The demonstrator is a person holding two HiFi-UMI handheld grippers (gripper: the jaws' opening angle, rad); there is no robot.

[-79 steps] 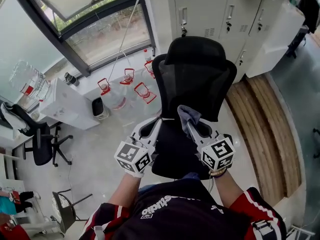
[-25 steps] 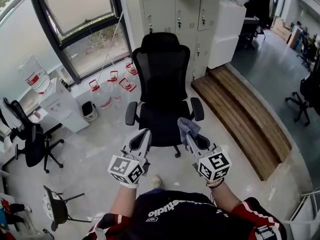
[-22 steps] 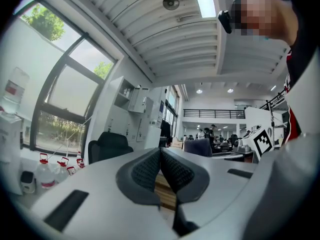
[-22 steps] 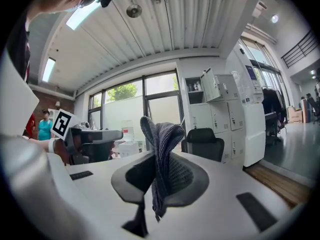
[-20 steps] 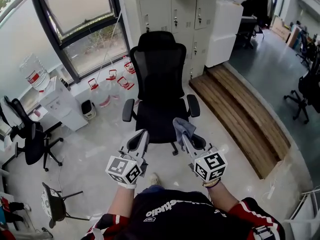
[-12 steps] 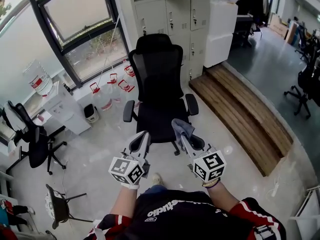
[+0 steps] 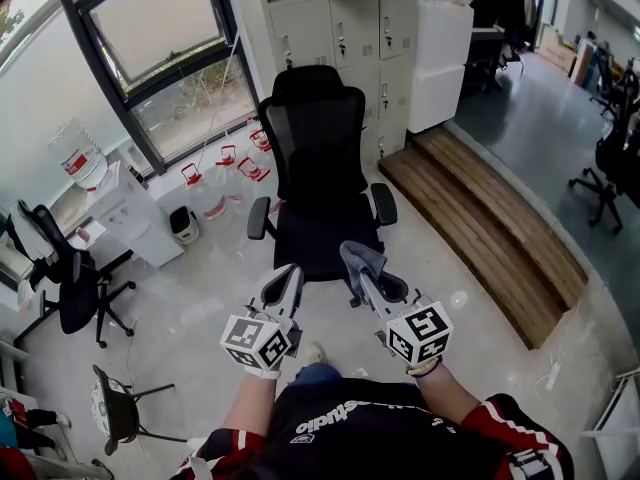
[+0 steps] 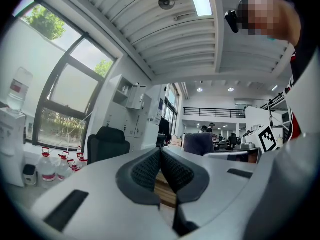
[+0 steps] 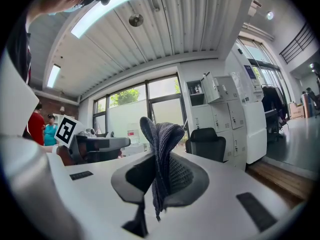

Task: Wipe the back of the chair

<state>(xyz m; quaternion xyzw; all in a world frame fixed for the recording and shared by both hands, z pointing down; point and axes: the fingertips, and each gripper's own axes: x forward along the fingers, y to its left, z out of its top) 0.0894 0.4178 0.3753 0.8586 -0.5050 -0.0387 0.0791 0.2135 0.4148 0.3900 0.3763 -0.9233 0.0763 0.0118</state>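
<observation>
The right gripper (image 7: 366, 280) is clenched on a grey cloth (image 7: 357, 257) and the left gripper (image 7: 283, 280) is pressed closed on nothing, both well short of the black chair (image 7: 318, 143) straight ahead, its tall backrest upright beyond the seat, neither hand clearly nearer.

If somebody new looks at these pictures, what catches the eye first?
The black office chair stands alone mid-floor, seat side toward the camera. Nearer, the right gripper is shut on a grey cloth, while the left gripper is shut and empty.
</observation>
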